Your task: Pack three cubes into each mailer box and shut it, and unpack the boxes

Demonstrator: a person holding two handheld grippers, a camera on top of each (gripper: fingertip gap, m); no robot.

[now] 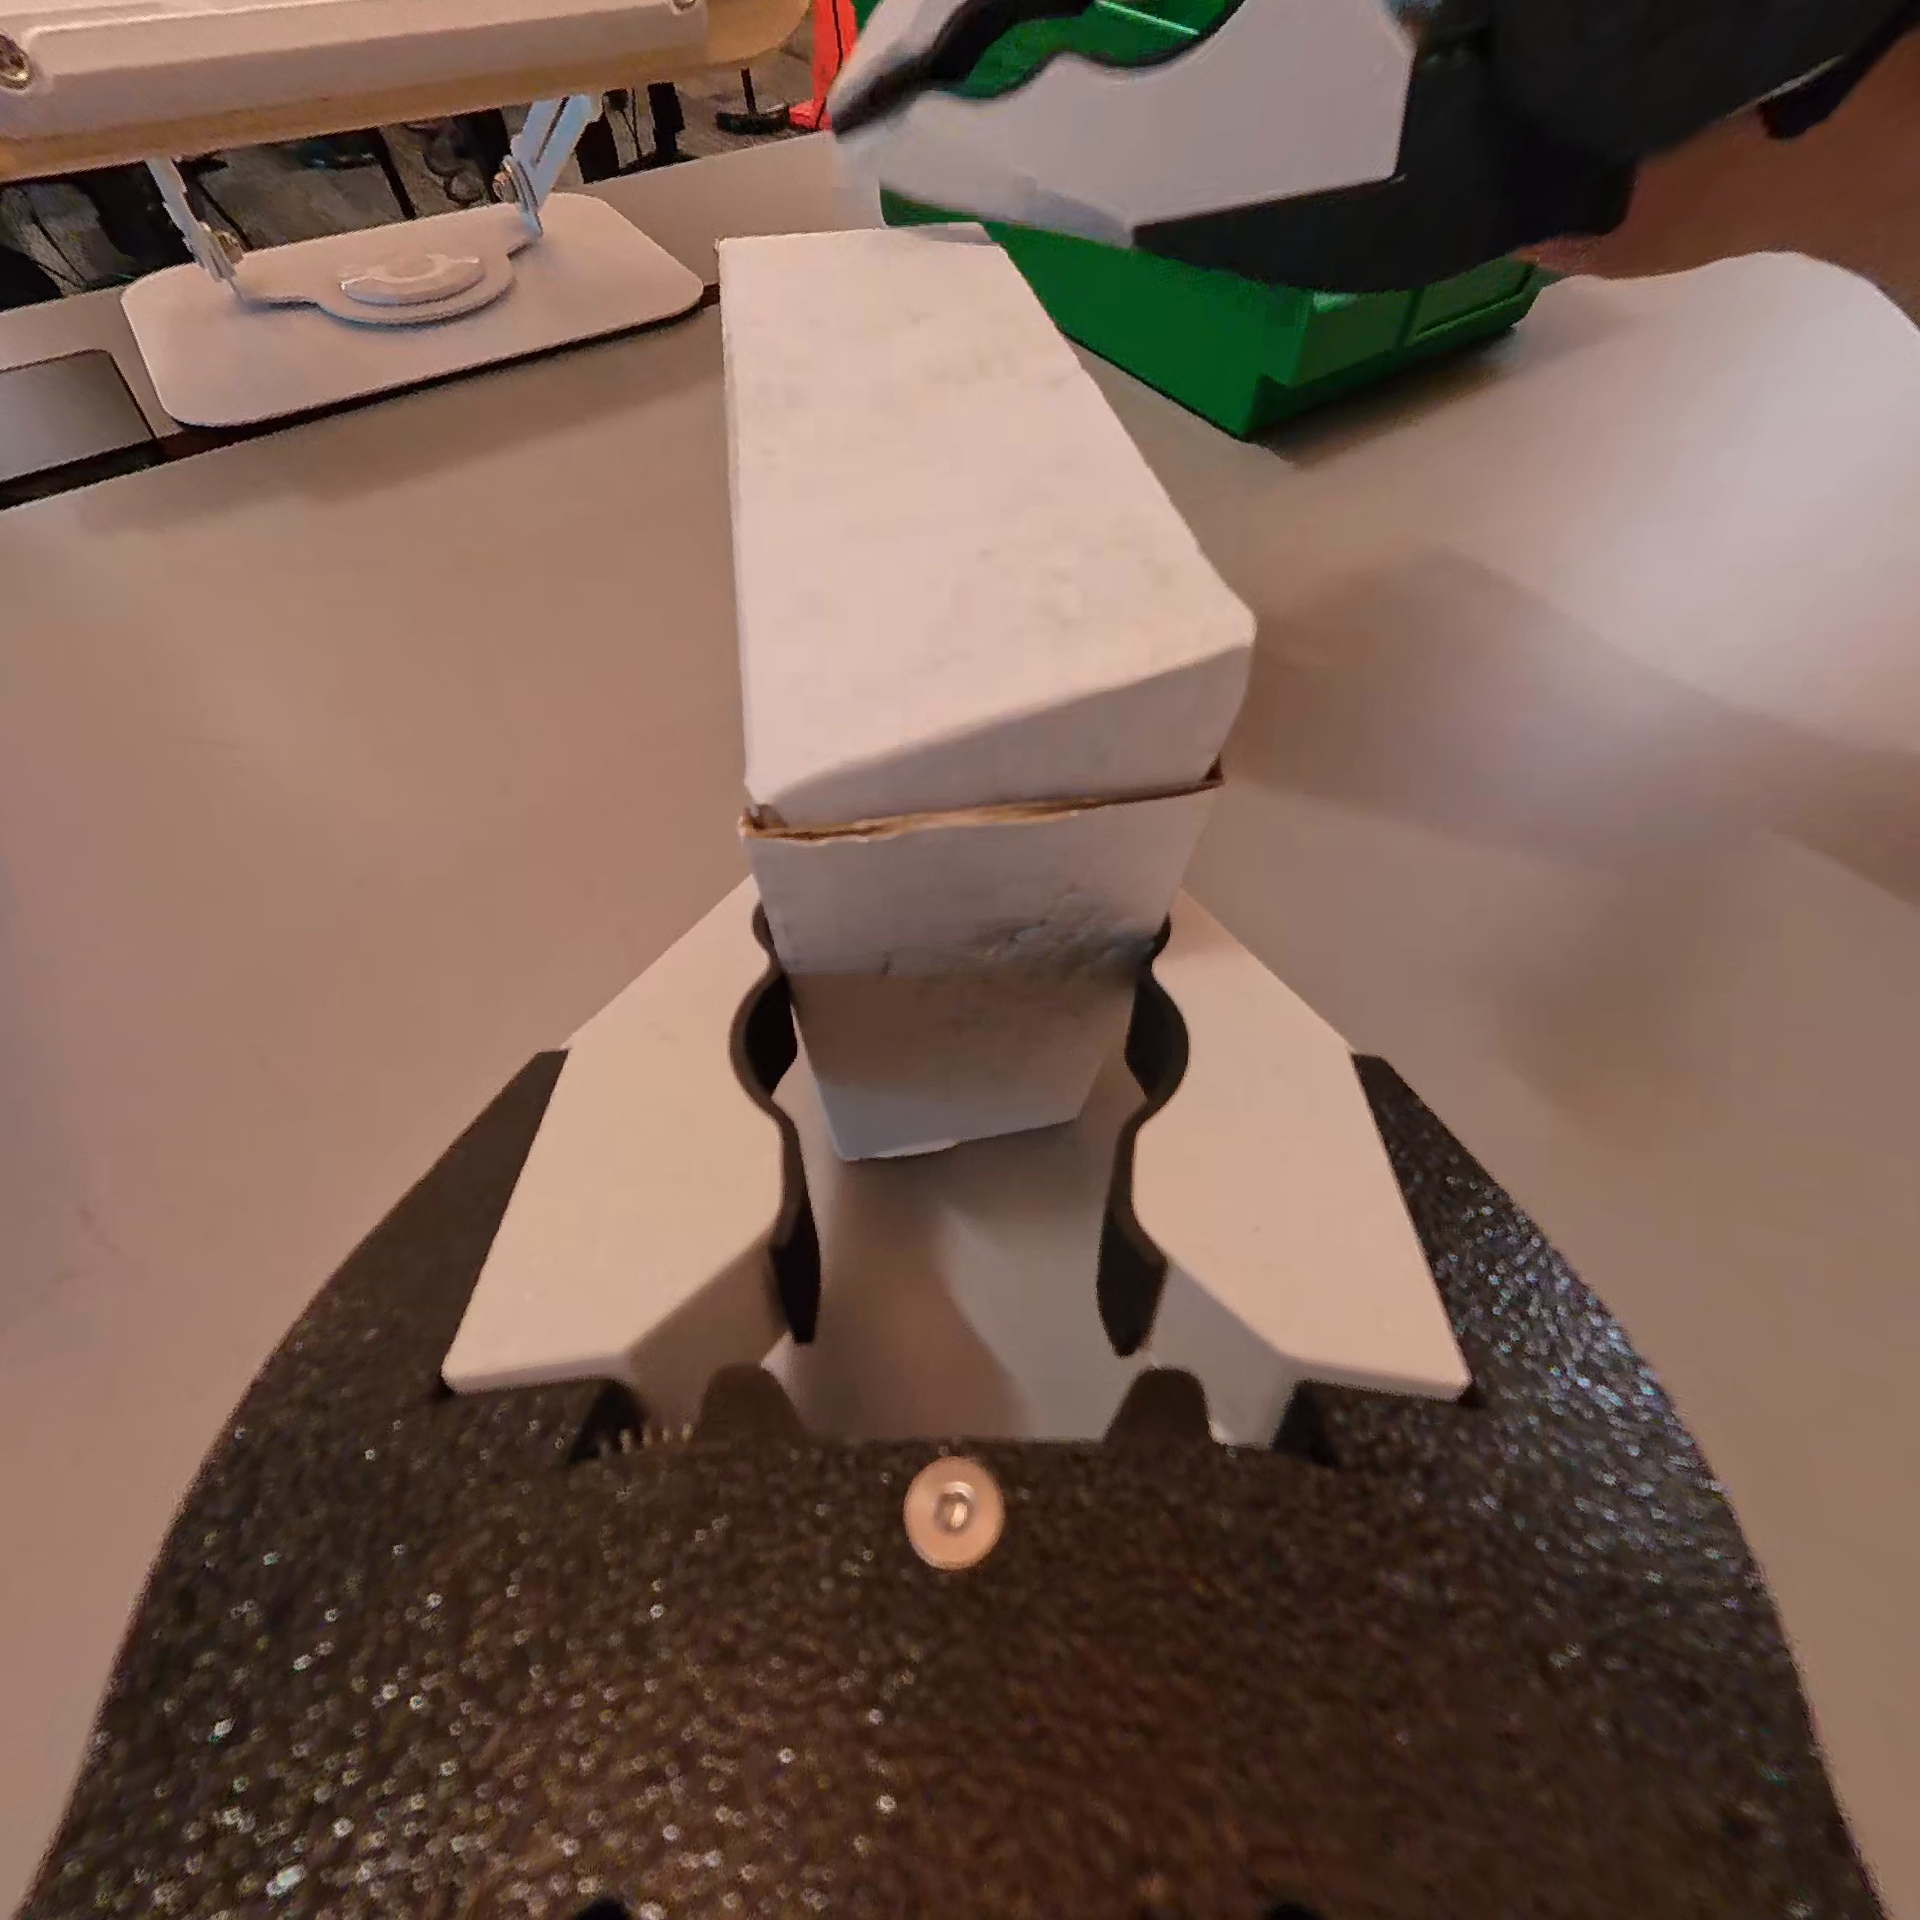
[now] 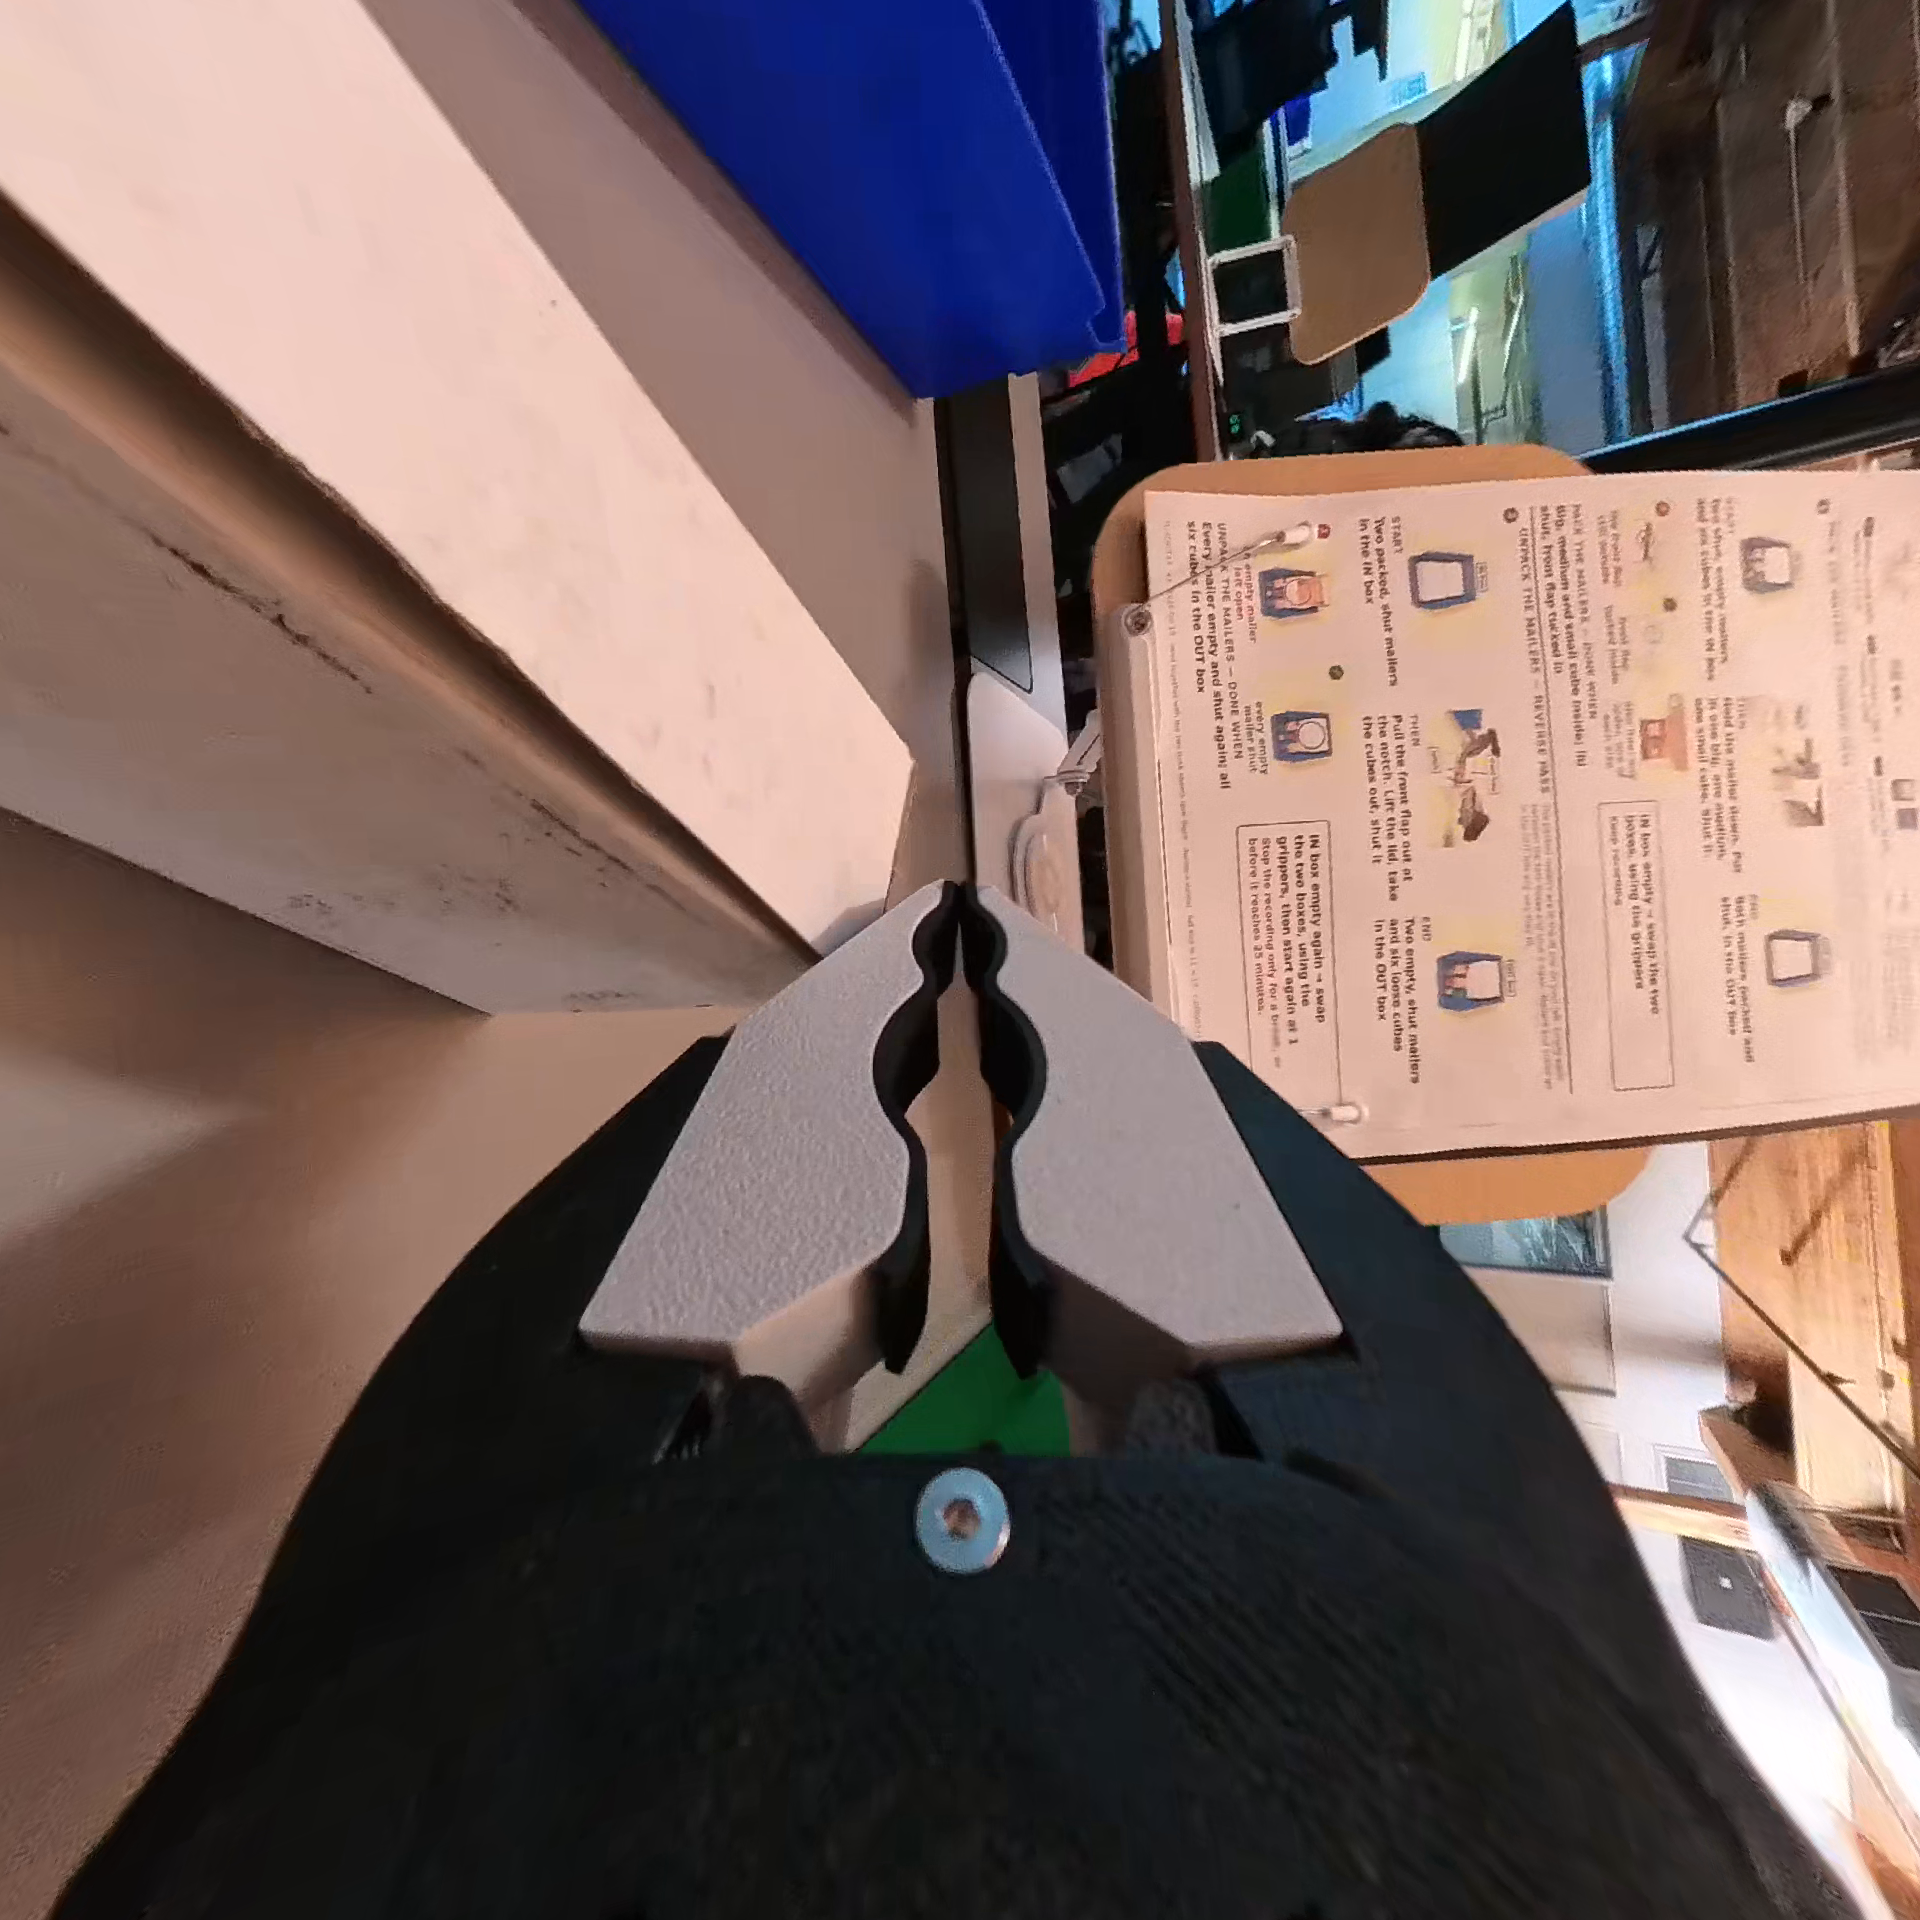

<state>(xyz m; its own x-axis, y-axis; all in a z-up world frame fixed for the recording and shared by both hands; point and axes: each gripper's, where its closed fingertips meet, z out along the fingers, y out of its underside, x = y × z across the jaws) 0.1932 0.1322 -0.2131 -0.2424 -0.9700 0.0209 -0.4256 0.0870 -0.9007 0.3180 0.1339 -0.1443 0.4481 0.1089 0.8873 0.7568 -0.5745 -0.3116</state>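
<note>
A white mailer box (image 1: pixel 935 540) is shut, with its lid's front flap lying over the near end. My left gripper (image 1: pixel 961 925) is shut on the box's near end, one finger on each side. The box reaches away from me over the table (image 1: pixel 364 831). My right gripper (image 1: pixel 847 114) hangs over the box's far end, turned on its side. In the right wrist view the right gripper (image 2: pixel 958 920) has its fingertips touching and nothing shows between them. The box (image 2: pixel 312 779) fills the left of that view. No cubes are in sight.
A green bin (image 1: pixel 1247 332) stands behind the box at the right. A blue bin (image 2: pixel 883 156) is close to the box. A white stand (image 1: pixel 395 301) at the back left holds a board with a printed sheet (image 2: pixel 1507 810).
</note>
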